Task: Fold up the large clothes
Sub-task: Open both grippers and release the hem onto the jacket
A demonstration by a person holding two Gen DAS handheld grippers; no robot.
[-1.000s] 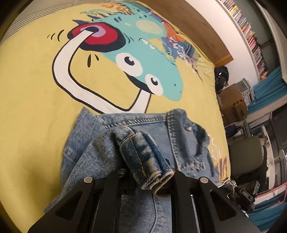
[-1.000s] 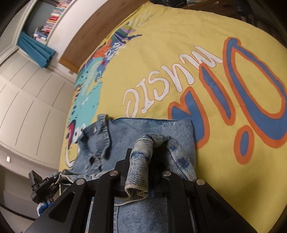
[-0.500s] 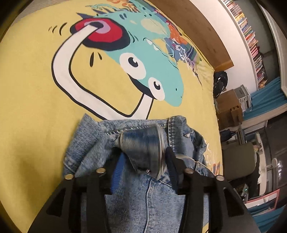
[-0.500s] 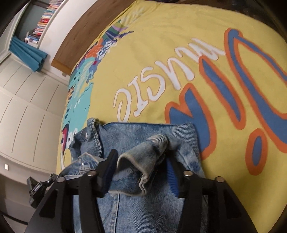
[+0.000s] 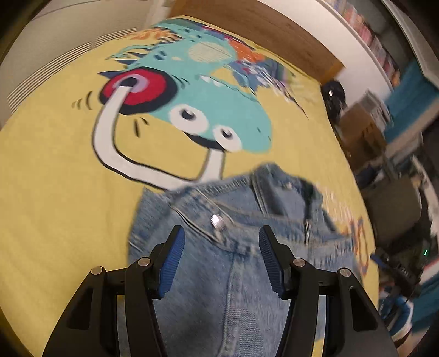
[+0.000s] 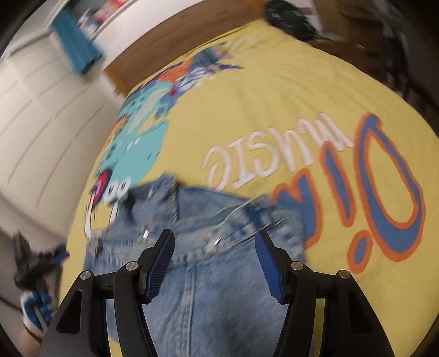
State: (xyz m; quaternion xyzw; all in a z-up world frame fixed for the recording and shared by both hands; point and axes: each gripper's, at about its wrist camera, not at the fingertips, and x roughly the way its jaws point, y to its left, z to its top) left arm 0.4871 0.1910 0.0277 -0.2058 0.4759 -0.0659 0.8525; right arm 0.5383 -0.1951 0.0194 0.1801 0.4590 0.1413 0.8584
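A light blue denim jacket (image 5: 241,247) lies folded on a yellow printed bedspread (image 5: 55,192), collar toward the far side. My left gripper (image 5: 221,233) is open and empty, held above the jacket's left part, near a metal button (image 5: 216,219). In the right wrist view the same jacket (image 6: 214,274) lies below my right gripper (image 6: 214,239), which is open and empty above the jacket's right part. Both views are motion-blurred.
The bedspread (image 6: 274,109) carries a teal cartoon creature (image 5: 219,109) and orange-blue lettering (image 6: 384,192). A wooden headboard (image 5: 260,24) runs along the far side. Cardboard boxes (image 5: 362,129) and a chair (image 5: 392,208) stand to the right of the bed.
Both grippers held bunched denim a second ago. They opened, let the fabric drop onto the jacket, and drew back upward.
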